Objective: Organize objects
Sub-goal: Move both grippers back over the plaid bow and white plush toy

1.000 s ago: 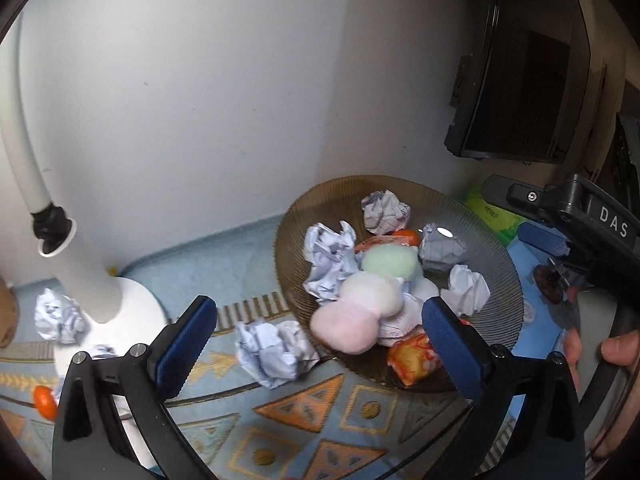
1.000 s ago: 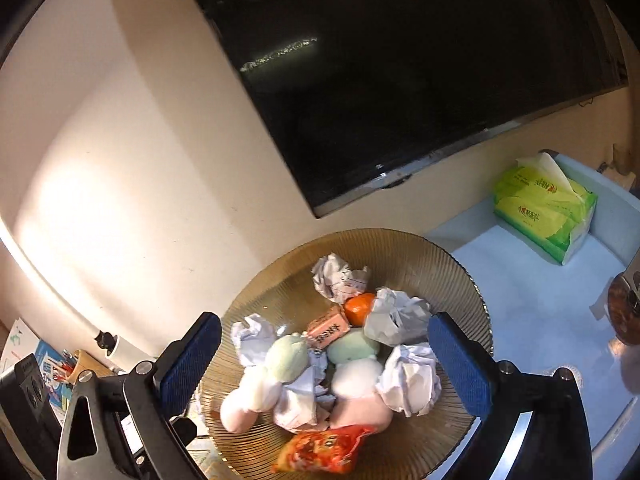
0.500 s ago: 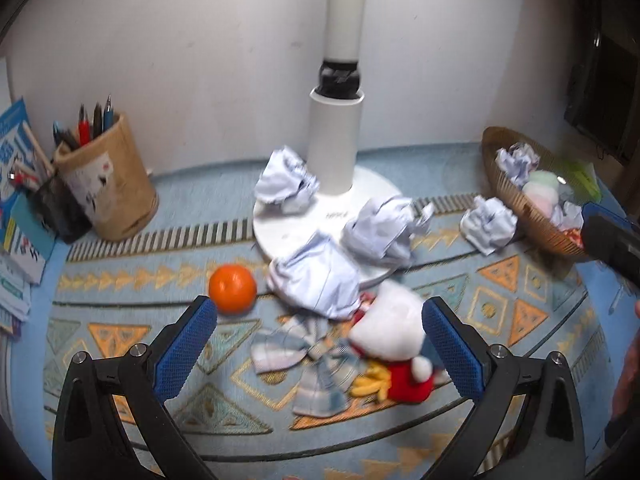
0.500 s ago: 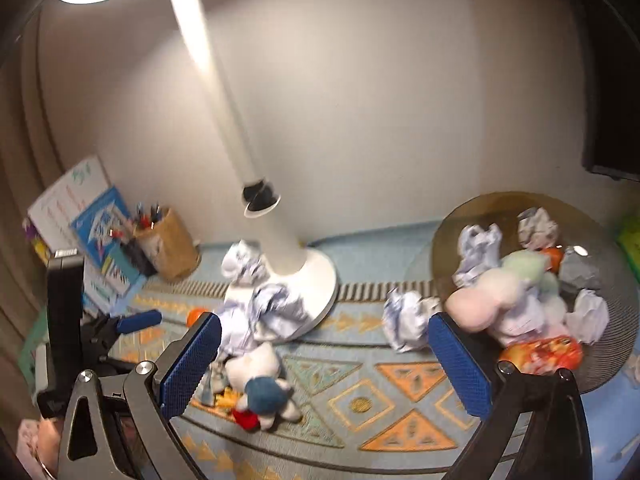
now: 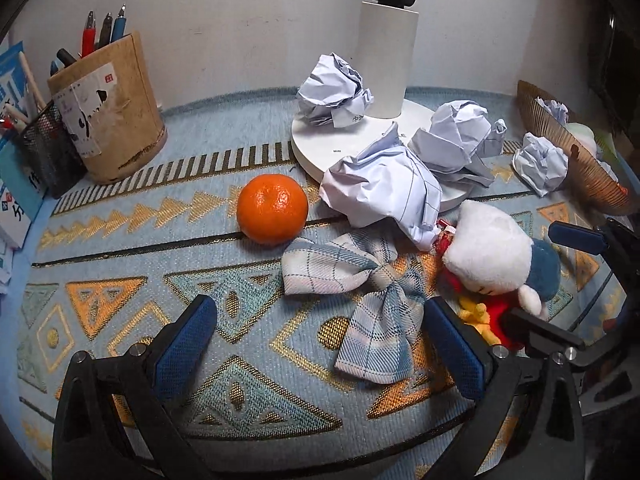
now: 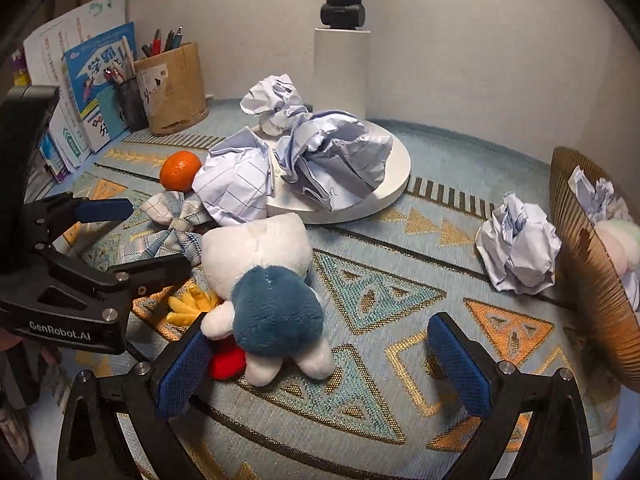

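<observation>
Left gripper (image 5: pixel 320 344) jaws apart, empty, over the plaid bow (image 5: pixel 360 280); right gripper (image 6: pixel 320 364) jaws apart, empty, left pad touching the plush toy (image 6: pixel 268 280). Landmark lamp base (image 6: pixel 396 184): toy and bow just in front, mandarin (image 5: pixel 272 208) to its left, paper ball (image 6: pixel 518 248) and brown bowl (image 6: pixel 600 292) to its right.

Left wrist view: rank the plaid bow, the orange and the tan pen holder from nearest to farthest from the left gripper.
From the left gripper:
1. Plaid bow, just ahead, slightly right, reaching toward the right finger.
2. Orange, farther ahead, slightly left, on the rug.
3. Tan pen holder, far left, by the wall.
</observation>
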The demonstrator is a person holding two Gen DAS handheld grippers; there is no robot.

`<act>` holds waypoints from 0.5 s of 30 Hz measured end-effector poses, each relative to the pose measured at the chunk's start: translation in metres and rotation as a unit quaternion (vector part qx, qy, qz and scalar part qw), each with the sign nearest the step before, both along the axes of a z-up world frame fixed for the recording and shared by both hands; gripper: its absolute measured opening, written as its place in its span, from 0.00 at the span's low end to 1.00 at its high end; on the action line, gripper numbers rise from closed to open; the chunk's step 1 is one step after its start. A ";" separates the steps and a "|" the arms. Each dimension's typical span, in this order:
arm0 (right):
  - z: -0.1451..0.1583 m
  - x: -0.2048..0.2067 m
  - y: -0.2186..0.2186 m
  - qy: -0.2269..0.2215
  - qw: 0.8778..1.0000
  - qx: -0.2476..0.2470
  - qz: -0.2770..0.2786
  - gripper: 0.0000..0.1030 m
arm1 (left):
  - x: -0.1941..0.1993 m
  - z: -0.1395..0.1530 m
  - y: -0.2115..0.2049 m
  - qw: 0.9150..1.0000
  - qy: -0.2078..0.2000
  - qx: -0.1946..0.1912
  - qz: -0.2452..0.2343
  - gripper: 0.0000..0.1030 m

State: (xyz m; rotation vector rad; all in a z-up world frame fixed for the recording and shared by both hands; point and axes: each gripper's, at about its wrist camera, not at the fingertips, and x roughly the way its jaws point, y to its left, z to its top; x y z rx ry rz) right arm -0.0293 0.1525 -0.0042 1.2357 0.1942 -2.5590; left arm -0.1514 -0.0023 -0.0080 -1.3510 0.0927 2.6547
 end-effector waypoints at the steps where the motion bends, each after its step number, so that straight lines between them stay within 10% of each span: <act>1: -0.002 -0.003 0.004 -0.009 1.000 -0.015 -0.005 1.00 | -0.001 0.000 0.005 1.000 0.000 -0.010 -0.001 1.00; 15: -0.004 -0.006 0.004 -0.018 0.999 -0.027 -0.006 1.00 | -0.003 0.000 0.009 1.000 -0.001 -0.009 -0.002 1.00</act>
